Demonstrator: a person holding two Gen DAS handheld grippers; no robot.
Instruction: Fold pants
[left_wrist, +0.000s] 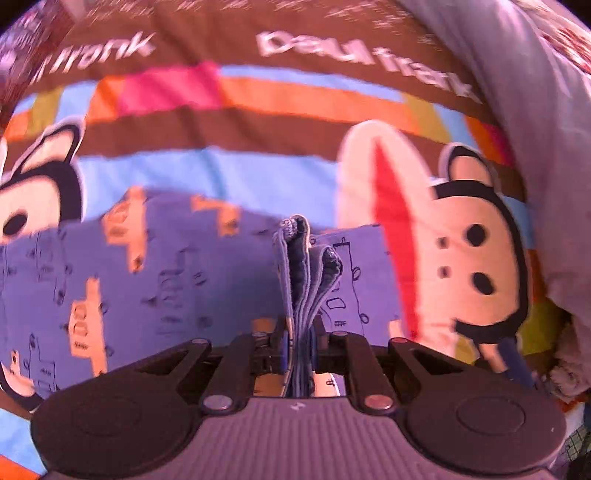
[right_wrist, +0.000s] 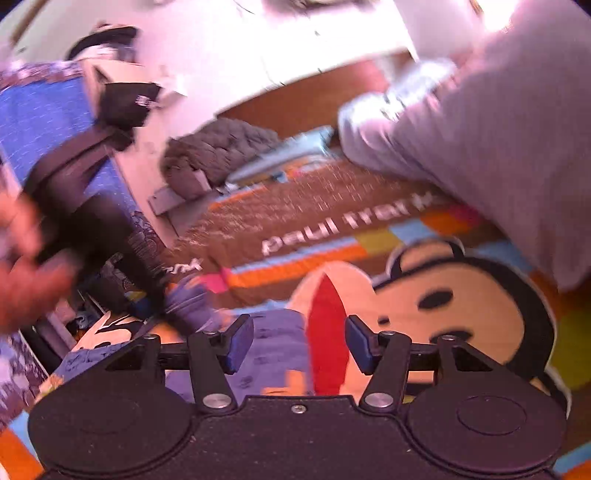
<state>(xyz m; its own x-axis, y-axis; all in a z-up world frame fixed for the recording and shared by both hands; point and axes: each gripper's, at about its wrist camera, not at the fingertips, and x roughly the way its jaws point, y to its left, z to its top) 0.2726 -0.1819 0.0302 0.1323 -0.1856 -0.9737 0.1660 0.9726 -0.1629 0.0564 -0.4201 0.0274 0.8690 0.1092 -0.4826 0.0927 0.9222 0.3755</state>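
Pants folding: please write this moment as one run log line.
left gripper: shut on pants | right gripper: open, empty | pants: on cartoon bedsheet

Ahead of the open right tongs (right_wrist: 299, 345) the cartoon bedsheet (right_wrist: 443, 295) lay flat and passable, hemmed on the right by a bulky grey quilt (right_wrist: 498, 140), at the far edge by a dark knitted bundle (right_wrist: 218, 155), and at left by the other gripper's black body (right_wrist: 92, 206).

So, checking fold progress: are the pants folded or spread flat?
Partly folded. The left gripper pinches several stacked layers of the pants; the rest lies spread on the bedsheet.
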